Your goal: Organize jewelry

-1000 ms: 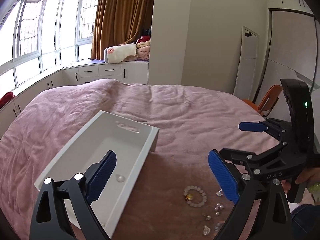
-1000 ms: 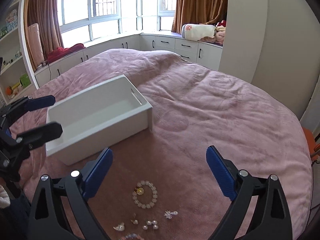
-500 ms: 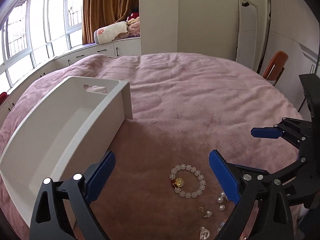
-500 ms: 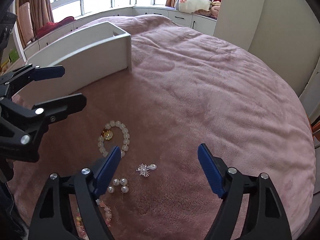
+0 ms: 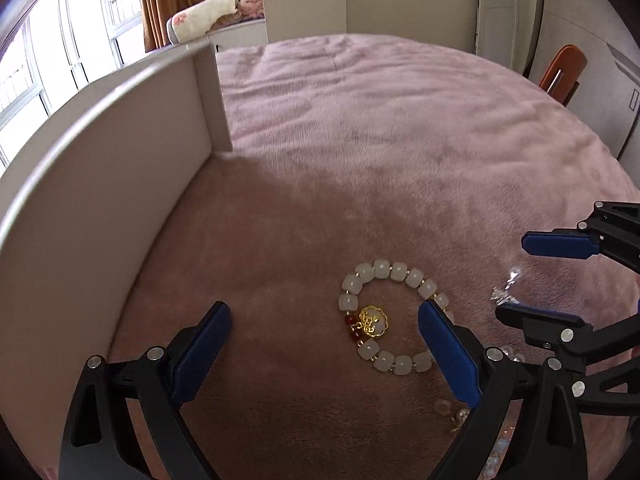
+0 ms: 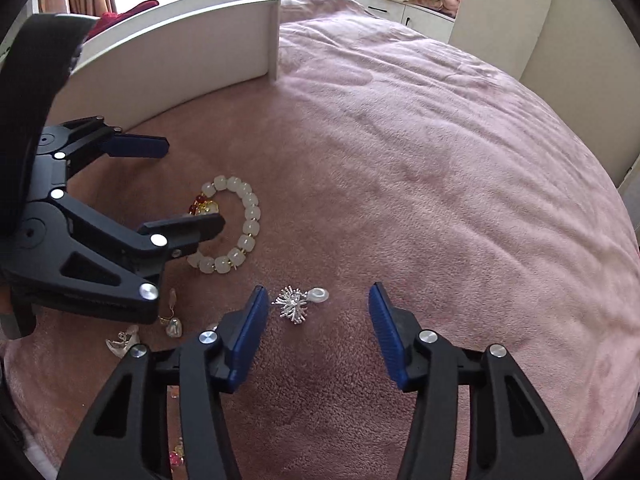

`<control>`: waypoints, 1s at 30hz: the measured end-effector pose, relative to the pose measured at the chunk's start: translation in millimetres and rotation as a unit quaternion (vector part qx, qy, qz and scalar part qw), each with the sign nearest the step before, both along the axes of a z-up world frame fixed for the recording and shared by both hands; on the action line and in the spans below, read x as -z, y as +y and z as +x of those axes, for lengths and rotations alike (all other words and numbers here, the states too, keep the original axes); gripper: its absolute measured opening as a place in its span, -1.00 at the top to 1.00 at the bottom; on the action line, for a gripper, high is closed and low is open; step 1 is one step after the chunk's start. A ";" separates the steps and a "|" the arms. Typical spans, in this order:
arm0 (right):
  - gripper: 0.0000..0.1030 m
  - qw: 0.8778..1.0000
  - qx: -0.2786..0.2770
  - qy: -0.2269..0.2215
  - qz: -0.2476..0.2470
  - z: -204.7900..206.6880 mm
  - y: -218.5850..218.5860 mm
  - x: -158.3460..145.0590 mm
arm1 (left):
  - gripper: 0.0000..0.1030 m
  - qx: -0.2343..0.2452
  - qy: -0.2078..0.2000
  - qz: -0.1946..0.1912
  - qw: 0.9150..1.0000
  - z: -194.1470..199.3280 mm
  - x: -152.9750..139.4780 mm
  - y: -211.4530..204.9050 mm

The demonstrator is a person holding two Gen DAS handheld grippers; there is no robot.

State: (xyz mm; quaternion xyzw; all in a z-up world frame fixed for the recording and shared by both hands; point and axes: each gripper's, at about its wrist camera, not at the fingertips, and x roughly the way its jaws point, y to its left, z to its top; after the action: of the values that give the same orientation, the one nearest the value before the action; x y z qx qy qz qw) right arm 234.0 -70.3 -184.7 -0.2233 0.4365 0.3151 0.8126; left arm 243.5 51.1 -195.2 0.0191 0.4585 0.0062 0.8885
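A pale bead bracelet [image 5: 394, 320] with a gold charm lies on the pink bedspread; it also shows in the right wrist view [image 6: 236, 226]. My left gripper [image 5: 324, 344] is open and low over it, its right finger beside the bracelet's right side. A silver spiky brooch [image 6: 298, 301] lies between the open fingers of my right gripper [image 6: 316, 332]; it also shows in the left wrist view [image 5: 506, 290]. The white box [image 5: 100, 184] stands to the left, also seen in the right wrist view [image 6: 172, 52].
Small pearl and crystal pieces [image 6: 172, 322] lie near the front left. The pink bed [image 6: 440, 140] stretches away to the right and back. An orange chair [image 5: 562, 70] stands beyond the bed's far edge.
Both grippers have come down and forward towards the jewelry. The bracelet now sits between the left fingers and the brooch between the right fingers. Both stay open.
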 end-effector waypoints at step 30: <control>0.45 0.998 -0.008 0.018 0.059 6.0 1.3 -28.4 | 0.61 0.025 -0.015 -0.010 1.000 -2.0 -20.2 -1.4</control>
State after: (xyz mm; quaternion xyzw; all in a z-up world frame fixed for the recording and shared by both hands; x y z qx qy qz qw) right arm 240.0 -68.9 -156.4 -0.1722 0.4299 0.3507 0.8139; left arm 241.5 49.7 -175.0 0.0214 0.4444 -0.0209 0.8953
